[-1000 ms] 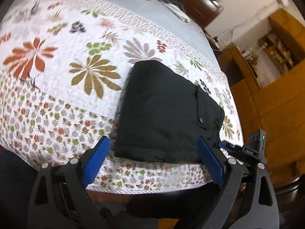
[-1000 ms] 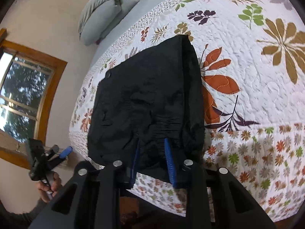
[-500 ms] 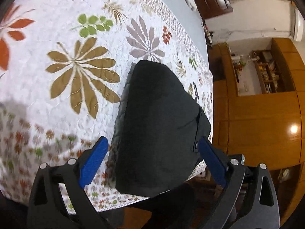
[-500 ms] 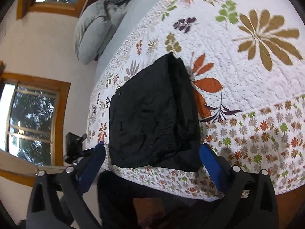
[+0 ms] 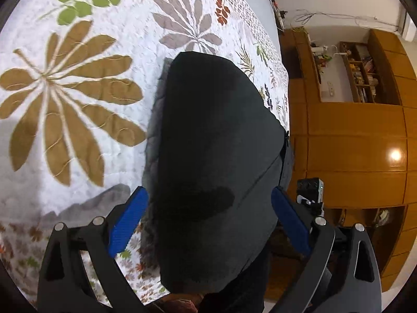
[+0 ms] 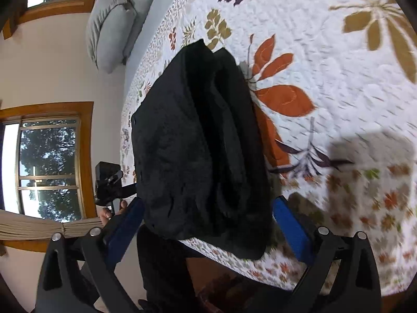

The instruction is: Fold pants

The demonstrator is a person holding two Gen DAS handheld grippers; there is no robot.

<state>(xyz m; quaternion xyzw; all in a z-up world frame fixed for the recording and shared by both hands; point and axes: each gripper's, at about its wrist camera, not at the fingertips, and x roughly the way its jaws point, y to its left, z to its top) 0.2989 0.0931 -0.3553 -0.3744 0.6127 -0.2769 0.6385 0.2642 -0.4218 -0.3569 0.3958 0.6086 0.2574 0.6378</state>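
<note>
The black pants [image 5: 213, 156] lie folded into a compact stack on the floral quilt [image 5: 65, 104], at the bed's near edge. They also show in the right wrist view [image 6: 198, 151], with layered folds along their right side. My left gripper [image 5: 208, 219] is open, its blue fingers [image 5: 127, 216] straddling the near end of the stack, holding nothing. My right gripper [image 6: 208, 224] is open too, its fingers [image 6: 292, 224] either side of the stack's near end. Each gripper appears at the edge of the other's view [image 5: 310, 195] [image 6: 109, 182].
The quilt [image 6: 338, 78] spreads wide beyond the pants. Grey pillows [image 6: 112, 26] lie at the bed's head by a window [image 6: 47, 167]. Wooden cabinets and shelves [image 5: 359, 135] stand past the bed's other side. The bed's near edge drops off just below the pants.
My right gripper has let go of the pants' near edge and opened wide. Both grippers have closed in low around the stack's near end. The pants lie still.
</note>
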